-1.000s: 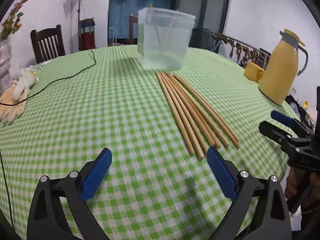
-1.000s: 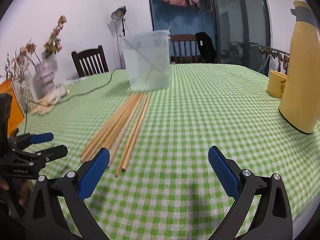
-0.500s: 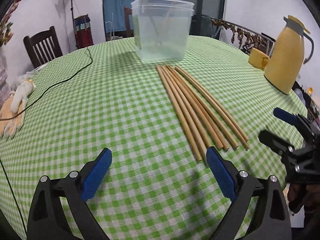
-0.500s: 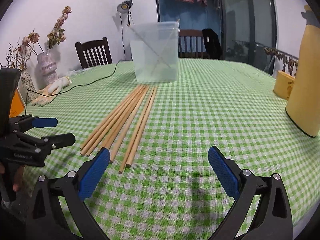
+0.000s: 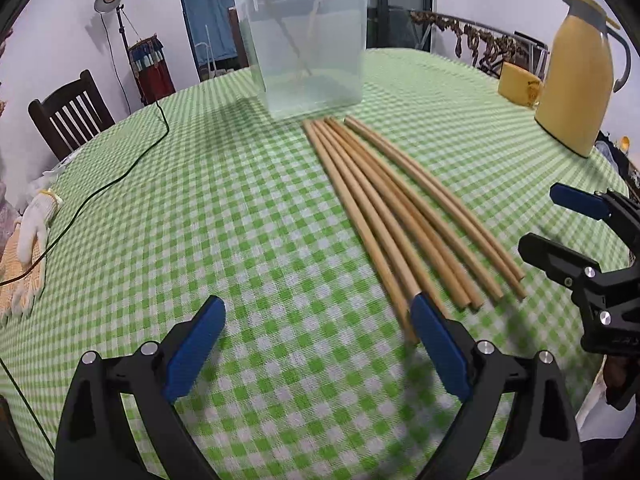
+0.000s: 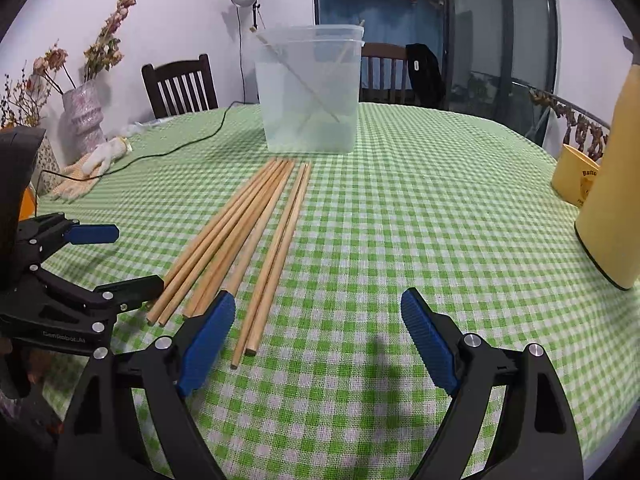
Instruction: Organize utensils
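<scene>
Several long wooden chopsticks (image 5: pixel 400 208) lie side by side on the green checked tablecloth, pointing at a clear plastic tub (image 5: pixel 306 54) that holds two more sticks. They also show in the right wrist view (image 6: pixel 248 236), with the tub (image 6: pixel 310 88) behind. My left gripper (image 5: pixel 316 344) is open and empty, its right pad by the near end of the leftmost stick. My right gripper (image 6: pixel 316 340) is open and empty, its left pad just over the near stick ends. Each gripper shows in the other's view, at the right edge (image 5: pixel 560 224) and the left edge (image 6: pixel 112 256).
A yellow thermos jug (image 5: pixel 576 80) and yellow cup (image 5: pixel 518 82) stand at the right. A black cable (image 5: pixel 104 188) and white gloves (image 5: pixel 34 228) lie at the left. Chairs, a vase of dried flowers (image 6: pixel 84 120) and a lamp stand ring the round table.
Both grippers have moved forward and lower toward the near ends of the chopsticks. The tub and sticks now look closer. Both stay open.
</scene>
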Tool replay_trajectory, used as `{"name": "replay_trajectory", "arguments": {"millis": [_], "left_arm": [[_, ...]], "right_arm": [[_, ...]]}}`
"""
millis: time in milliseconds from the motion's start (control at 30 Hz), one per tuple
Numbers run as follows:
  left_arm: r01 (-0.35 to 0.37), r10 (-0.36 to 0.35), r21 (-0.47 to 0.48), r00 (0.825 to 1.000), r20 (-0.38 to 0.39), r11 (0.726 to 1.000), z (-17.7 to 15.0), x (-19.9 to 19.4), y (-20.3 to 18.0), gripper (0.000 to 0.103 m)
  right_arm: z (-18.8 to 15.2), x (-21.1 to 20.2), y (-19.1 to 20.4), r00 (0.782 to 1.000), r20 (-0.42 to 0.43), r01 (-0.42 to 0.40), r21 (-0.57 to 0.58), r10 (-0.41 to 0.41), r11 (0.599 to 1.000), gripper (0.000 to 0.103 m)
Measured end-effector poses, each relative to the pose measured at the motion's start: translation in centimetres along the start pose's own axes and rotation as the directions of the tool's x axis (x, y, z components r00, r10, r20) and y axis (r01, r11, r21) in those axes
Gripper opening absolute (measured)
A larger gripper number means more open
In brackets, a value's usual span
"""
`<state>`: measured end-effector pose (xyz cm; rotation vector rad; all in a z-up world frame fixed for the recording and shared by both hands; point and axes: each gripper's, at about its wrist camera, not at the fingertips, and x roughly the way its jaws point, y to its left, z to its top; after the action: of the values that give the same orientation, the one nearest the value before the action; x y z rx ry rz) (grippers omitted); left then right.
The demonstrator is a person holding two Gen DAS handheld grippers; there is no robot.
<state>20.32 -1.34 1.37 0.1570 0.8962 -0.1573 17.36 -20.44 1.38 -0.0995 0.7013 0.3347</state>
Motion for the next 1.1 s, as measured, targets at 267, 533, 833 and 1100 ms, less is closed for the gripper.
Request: {"name": "replay_trajectory", "arguments": {"millis": [267,533,833,1100], "left_arm": [[0.035,-0.035,-0.015,0.999,-0.026,0.999,0.1,0.8,0.1,0.091],[0.044,-0.045,-0.023,0.999,-0.014,0.999,-0.9,0.0,0.2,0.082],[0.059,-0.059,0.010,0.998,0.008,0.998,-0.8,-0.6,-0.7,0.060],[0.072,-0.072,0.015,0.997,0.017,0.997,-1.1,-1.0,-1.4,0.050]], "right_arm": [[-0.4,0.7,0.2,0.999,-0.041,-0.006,0.003,0.006,1.000,0.082],[-0.2,0.5,-0.9,0.999,-0.035,-0.007,0.051,0.009,0.999,0.072],[-0.2,0.8,0.9,0.999,-0.038,0.027,-0.031,-0.028,0.999,0.068],[-0.4,1.1,0.8,0.999,-0.049,-0.009,0.003,0.009,1.000,0.067]]}}
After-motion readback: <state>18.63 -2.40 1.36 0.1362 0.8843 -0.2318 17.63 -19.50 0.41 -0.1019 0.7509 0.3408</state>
